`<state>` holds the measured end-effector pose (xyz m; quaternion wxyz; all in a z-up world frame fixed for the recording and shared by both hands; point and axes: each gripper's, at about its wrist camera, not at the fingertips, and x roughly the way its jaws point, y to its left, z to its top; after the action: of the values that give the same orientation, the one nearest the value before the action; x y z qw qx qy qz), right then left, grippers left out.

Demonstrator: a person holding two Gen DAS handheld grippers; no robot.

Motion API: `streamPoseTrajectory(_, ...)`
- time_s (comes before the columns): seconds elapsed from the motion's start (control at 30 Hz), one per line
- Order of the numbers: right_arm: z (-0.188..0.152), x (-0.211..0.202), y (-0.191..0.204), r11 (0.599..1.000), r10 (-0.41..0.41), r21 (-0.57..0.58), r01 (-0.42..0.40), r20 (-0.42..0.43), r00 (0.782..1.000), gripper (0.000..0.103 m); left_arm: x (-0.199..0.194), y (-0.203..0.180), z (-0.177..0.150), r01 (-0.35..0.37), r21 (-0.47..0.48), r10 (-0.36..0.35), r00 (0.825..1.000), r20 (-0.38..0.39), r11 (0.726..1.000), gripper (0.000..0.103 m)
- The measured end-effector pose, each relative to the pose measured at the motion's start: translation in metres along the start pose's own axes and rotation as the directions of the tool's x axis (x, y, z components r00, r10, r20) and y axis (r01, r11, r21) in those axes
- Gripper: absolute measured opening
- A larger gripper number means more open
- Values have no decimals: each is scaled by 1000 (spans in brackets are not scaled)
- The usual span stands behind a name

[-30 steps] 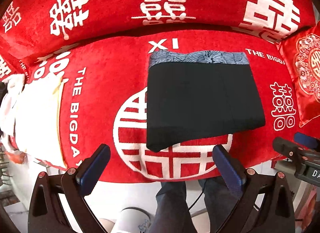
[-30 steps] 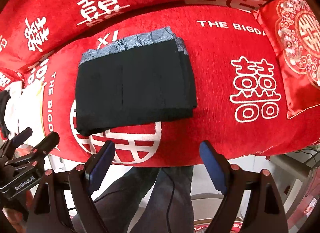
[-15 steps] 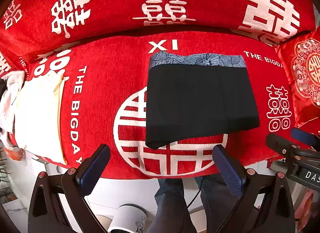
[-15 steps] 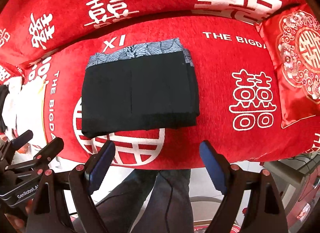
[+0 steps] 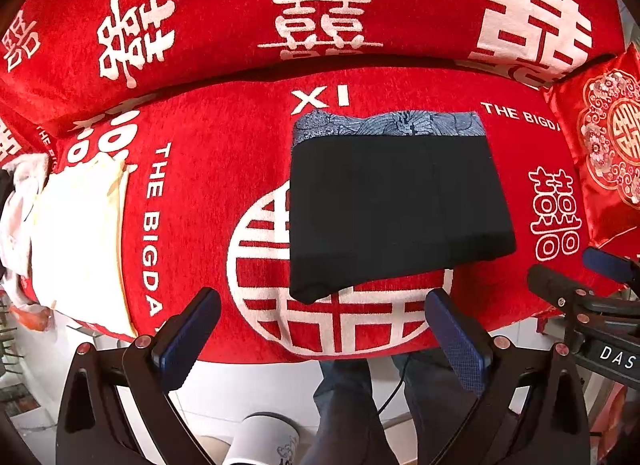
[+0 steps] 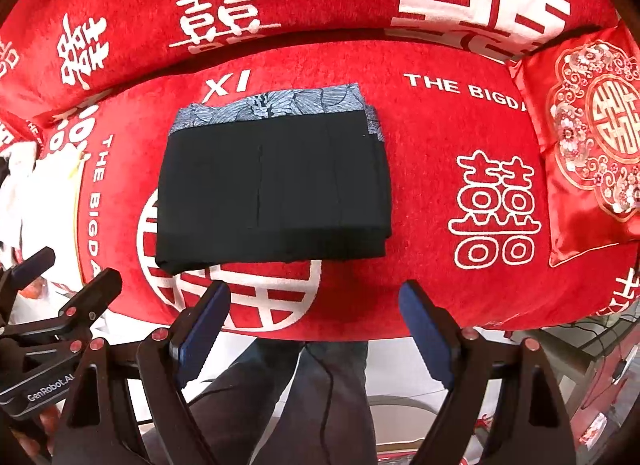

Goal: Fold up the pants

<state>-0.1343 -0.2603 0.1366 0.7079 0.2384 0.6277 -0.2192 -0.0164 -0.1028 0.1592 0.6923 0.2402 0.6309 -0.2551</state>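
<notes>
The pants [image 6: 272, 181] sit in the same spot as a sec ago, a flat black square w/ the blue patterned band [image 6: 272, 105] at the far edge, on the red sofa seat [image 5: 208, 169]. Only the views slid a bit; no new fold. So the folding looks done, or nearly.

Around: red back cushion [image 5: 320, 5] behind, shiny red pillow [image 6: 588, 145] to the right, cream cloth pile [image 5: 80, 233] to the left. Nothing lies on the pants.

Left gripper [image 5: 320, 331] & right gripper [image 6: 314, 325] hang over the near seat edge, jaws wide apart, holding nothing, not touching the pants. The person's legs [image 6: 296, 397] show below.
</notes>
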Motion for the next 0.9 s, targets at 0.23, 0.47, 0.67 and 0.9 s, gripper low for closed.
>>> streamPoseTrajectory(0.23,-3,-3,1,1000,-15,-6,15,18,1000,88,-1,-1,-2,-15,7,15,1000,2,1000,102)
streamPoseTrajectory(0.47,-3,-5,1,1000,-15,-1,15,27,1000,88,-3,-2,-2,-18,19,18,1000,7,1000,102)
streamPoseTrajectory(0.67,-2,-7,0,1000,-16,3,16,30,999,88,-4,-3,-2,-14,28,13,1000,10,1000,102)
streamPoseTrajectory(0.9,-2,-7,1,1000,-15,1,15,29,999,88,-4,-5,-3,-16,31,16,1000,13,999,102)
